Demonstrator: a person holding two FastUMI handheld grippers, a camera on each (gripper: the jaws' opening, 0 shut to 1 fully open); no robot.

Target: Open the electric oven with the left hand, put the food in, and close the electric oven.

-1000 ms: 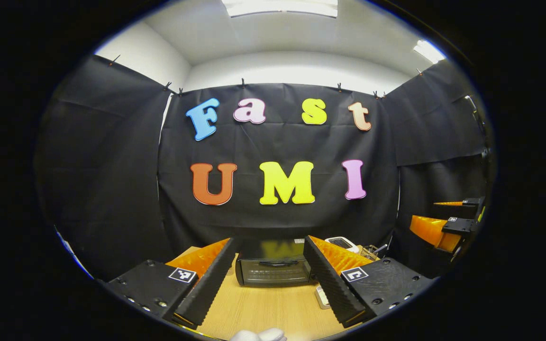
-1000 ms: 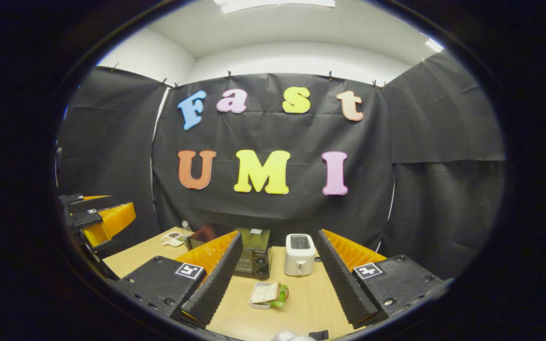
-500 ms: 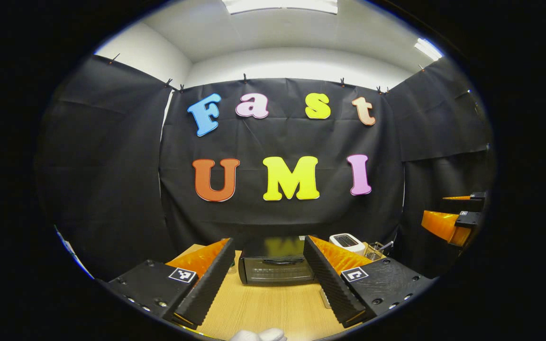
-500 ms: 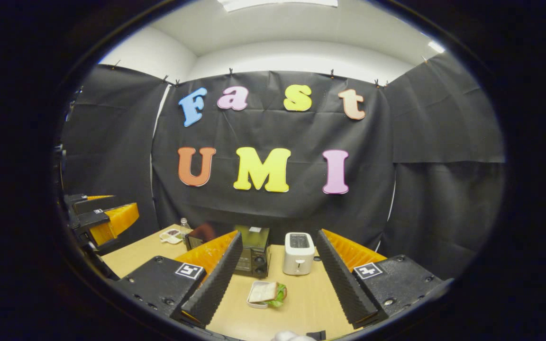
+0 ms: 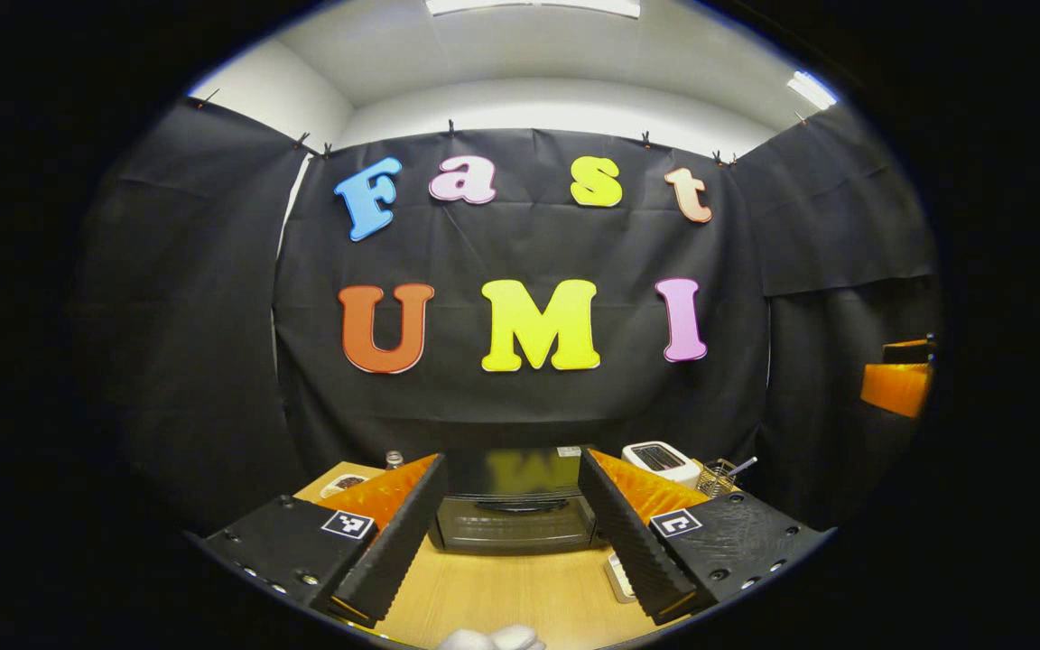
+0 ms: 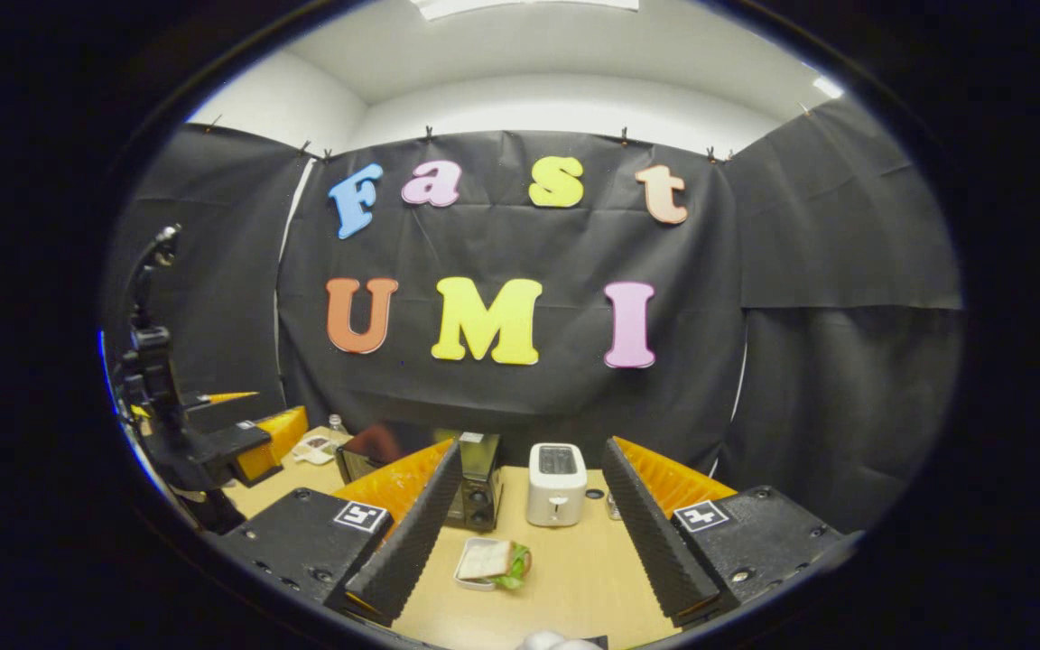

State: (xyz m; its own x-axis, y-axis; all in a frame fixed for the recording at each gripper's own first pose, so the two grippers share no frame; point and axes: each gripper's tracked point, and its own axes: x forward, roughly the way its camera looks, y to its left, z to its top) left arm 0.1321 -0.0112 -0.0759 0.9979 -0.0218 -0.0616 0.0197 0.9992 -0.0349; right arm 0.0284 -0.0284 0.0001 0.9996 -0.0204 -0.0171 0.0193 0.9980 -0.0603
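Both tools, left tool (image 5: 506, 533) and right tool (image 6: 524, 533), are hanging spread, gripping nothing. Electric oven (image 5: 513, 519) is sitting closed on table (image 5: 502, 591); sandwich (image 6: 488, 564) is lying in front of oven, near toaster (image 6: 555, 484).

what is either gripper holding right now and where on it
Nothing is held. The left gripper is open, facing the closed oven, and the right gripper is open above the sandwich on the table.

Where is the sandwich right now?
In the right gripper view the sandwich lies in a white tray on the wooden table, just before the white toaster and the oven.
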